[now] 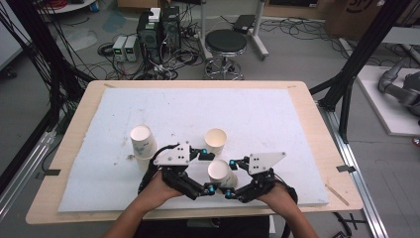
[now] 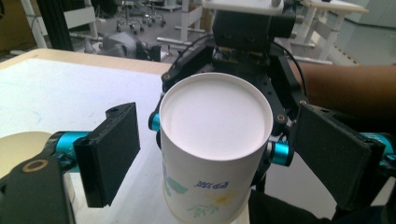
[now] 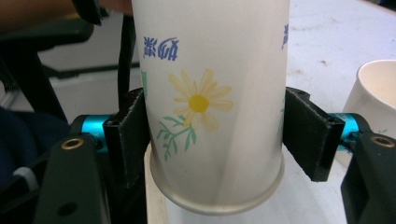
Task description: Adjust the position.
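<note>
Holding the flowered paper cup [image 1: 221,173] in my right gripper [image 1: 236,179], I have its two black pads pressed against opposite sides of the cup's wall, low down near the base, so the thin paper takes the squeeze where it is stiffest, or so I judge. The cup sits near the front edge of the white mat [image 1: 188,106], tipped so its open mouth faces my left gripper [image 1: 204,171]; I cannot tell whether it is lifted or touching the mat. My left gripper stands wide, one pad [image 2: 112,149] on each side of the cup with clear space between pad and paper, gripping nothing; it looks placed to meet the cup, though I can only guess at that. Two more cups wait on the mat: one [image 1: 216,140] just beyond my grippers, another [image 1: 142,140] off to my left. Both my hands [image 1: 158,187] come in low from the near edge, wrists angled inward so the grippers point toward each other.
</note>
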`<state>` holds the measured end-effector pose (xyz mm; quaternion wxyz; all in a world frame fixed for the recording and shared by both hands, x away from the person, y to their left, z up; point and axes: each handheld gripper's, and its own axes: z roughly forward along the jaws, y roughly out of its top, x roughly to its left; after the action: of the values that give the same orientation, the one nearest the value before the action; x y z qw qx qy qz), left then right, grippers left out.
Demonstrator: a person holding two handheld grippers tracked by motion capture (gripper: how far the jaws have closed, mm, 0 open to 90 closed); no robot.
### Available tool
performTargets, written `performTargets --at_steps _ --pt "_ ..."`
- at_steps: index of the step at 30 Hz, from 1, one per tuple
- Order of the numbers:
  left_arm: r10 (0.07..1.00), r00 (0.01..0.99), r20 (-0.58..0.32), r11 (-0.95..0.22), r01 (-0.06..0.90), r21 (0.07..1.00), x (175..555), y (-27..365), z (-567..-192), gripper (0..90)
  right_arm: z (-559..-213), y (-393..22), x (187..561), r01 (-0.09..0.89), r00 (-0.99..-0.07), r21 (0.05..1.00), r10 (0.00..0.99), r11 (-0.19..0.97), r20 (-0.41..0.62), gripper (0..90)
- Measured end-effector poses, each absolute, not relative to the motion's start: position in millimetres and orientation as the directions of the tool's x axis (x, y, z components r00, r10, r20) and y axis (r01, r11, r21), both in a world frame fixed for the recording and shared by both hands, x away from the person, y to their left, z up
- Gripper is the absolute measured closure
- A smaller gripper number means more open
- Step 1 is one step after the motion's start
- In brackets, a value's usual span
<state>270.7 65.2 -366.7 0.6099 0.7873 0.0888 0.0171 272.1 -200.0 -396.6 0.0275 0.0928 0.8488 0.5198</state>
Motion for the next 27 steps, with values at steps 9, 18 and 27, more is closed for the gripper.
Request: performTargets --at_steps 9,18,27 --pt "0.158 0.985 -0.063 -0.309 0.110 0.945 271.0 69.0 -362.8 15.1 -379.4 -198.1 276.9 0.090 -0.989 0.842 0.148 0.532 0.012 29.7" --pt "0.139 0.989 -0.046 -0.385 0.097 0.918 271.7 65.8 -360.4 15.3 -369.4 -189.8 276.7 0.048 -0.992 0.770 0.117 0.636 -0.035 29.7" --pt "0.124 0.992 -0.037 -0.451 0.089 0.888 273.4 60.6 -361.9 15.9 -364.9 -180.6 277.7 0.027 -0.994 0.679 0.091 0.733 -0.059 29.7"
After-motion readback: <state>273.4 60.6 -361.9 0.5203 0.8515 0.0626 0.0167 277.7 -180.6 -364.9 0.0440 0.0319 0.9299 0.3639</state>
